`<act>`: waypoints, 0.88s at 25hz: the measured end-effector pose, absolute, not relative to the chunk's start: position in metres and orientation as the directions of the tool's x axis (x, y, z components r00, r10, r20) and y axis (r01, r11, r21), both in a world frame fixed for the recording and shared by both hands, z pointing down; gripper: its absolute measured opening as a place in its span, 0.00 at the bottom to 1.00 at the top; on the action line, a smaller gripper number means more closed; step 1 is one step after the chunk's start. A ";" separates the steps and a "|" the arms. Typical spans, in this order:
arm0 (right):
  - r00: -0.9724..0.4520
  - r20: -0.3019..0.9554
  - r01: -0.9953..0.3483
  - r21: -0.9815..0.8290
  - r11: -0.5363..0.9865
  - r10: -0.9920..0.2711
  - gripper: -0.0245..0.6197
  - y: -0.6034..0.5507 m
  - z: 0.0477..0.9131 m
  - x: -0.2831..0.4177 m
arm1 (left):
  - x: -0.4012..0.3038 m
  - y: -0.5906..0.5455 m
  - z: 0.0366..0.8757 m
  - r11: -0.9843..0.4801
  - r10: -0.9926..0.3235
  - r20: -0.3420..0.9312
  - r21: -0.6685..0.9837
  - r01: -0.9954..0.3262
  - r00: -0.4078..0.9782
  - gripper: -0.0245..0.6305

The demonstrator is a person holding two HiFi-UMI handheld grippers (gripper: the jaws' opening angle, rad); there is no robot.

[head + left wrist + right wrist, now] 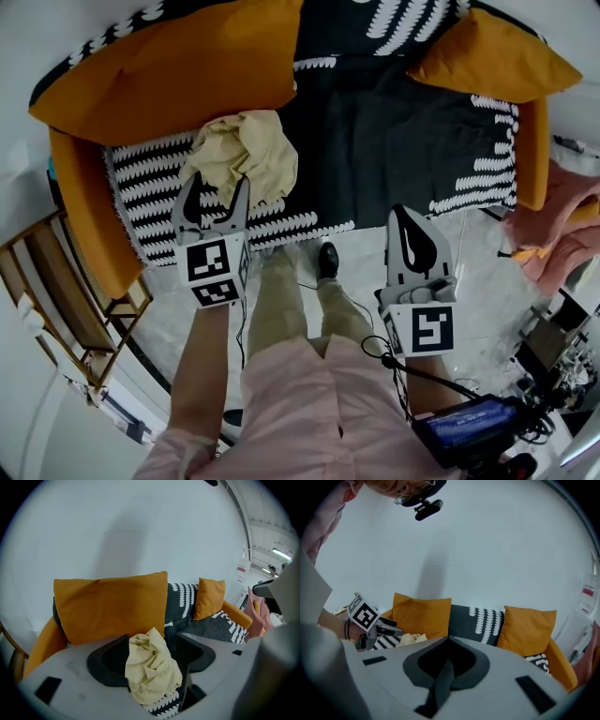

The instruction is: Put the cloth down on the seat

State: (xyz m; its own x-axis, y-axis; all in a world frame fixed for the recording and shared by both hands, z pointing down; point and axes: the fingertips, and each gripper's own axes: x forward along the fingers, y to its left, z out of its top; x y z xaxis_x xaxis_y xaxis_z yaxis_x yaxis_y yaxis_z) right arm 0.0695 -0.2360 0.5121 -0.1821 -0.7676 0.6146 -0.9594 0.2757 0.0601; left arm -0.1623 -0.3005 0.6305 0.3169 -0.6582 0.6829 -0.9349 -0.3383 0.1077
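Note:
A crumpled pale yellow cloth (242,150) lies on the left part of the sofa seat (394,141), on its black-and-white throw. My left gripper (218,186) is open, its two fingers spread to either side of the cloth's near edge. In the left gripper view the cloth (152,667) fills the gap between the parted jaws of the left gripper (152,641). My right gripper (405,217) is shut and holds nothing, hanging over the floor in front of the seat. The right gripper view shows the closed right gripper (449,643), the left gripper (391,630) and the cloth (412,638).
Large orange cushions lean on the sofa back at left (169,66) and right (492,56). A wooden rack (56,300) stands to the left. Pink fabric (558,225) lies at the right. The person's legs (281,300) are in front of the seat.

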 end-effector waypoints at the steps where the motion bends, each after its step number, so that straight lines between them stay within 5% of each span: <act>1: -0.185 0.613 -0.958 0.060 0.279 -0.768 0.04 -0.236 0.511 0.069 | -0.161 -0.300 0.628 -0.340 -0.661 0.679 0.107 -0.934 0.319 0.52; 14: -0.243 0.521 -0.944 0.069 0.324 -0.818 0.04 -0.230 0.468 0.061 | -0.165 -0.285 0.531 -0.338 -0.790 0.536 0.025 -0.941 0.297 0.51; 22: -0.313 0.375 -0.928 0.077 0.365 -0.873 0.04 -0.223 0.399 0.052 | -0.165 -0.241 0.421 -0.259 -0.900 0.374 -0.051 -0.965 0.222 0.29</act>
